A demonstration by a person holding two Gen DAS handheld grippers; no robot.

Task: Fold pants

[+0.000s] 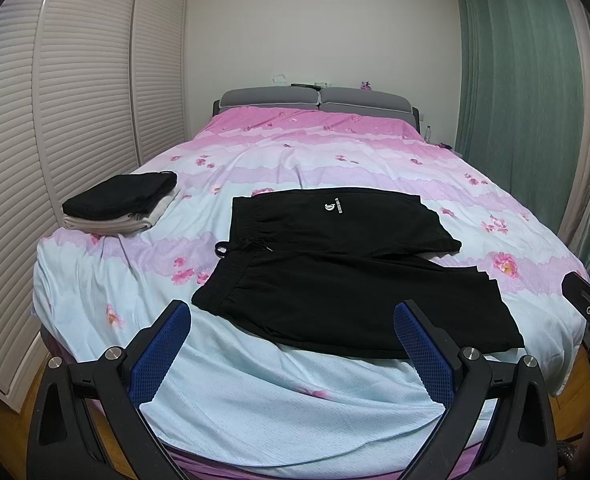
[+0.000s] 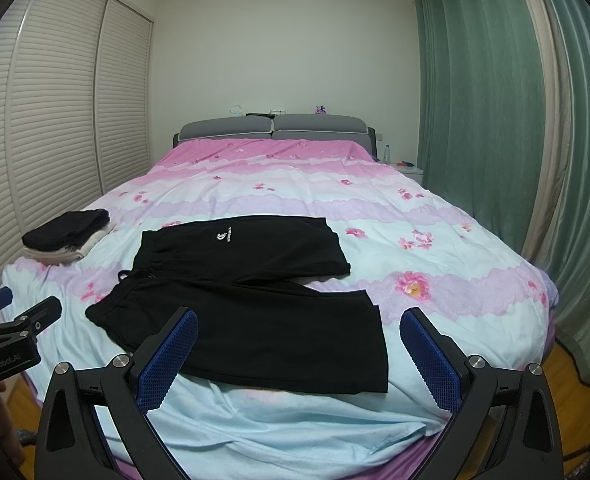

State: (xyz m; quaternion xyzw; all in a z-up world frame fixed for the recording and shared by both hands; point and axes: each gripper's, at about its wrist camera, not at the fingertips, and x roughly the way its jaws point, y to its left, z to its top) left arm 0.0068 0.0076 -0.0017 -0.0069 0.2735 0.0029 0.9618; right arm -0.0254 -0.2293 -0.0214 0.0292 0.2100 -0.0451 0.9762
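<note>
Progress: The black shorts (image 1: 347, 268) lie spread flat and unfolded across the foot of the bed (image 1: 255, 420), both legs open side by side and the waistband toward the wardrobe side. No fold shows in them, so by the look of it the folding has yet to start.

Already done: A stack of folded clothes (image 1: 123, 204), dark on top and pale beneath, sits near the bed's left edge, well apart from the shorts. It suggests other garments have been dealt with.

Left to do: Bringing one leg over the other, then doubling the length, appears to be the whole job ahead.

Left gripper (image 1: 293, 354): Jaws spread wide, blue pads bare, gripping nothing. It hovers at the foot of the bed just short of the nearest leg.

Right gripper (image 2: 299, 354): Likewise wide open and empty. Its left pad sits in front of the near leg's hem in the right wrist view; whether it touches the cloth cannot be told.

Garment detail: A small white logo (image 2: 225, 236) marks the far leg, and a drawstring loop (image 1: 225, 249) trails out at the waist.

Surface: A soft quilt in pink, lilac and pale blue bands with a flower print, lightly rumpled near the foot. Cloth should slide on it easily, though it will give under pressure.

Room: A grey padded headboard (image 2: 271, 128) against a white wall, slatted wardrobe doors (image 1: 75, 80) on the left, green curtains (image 2: 483, 100) on the right, a bottle (image 2: 387, 153) on a bedside table, wood flooring below.
</note>
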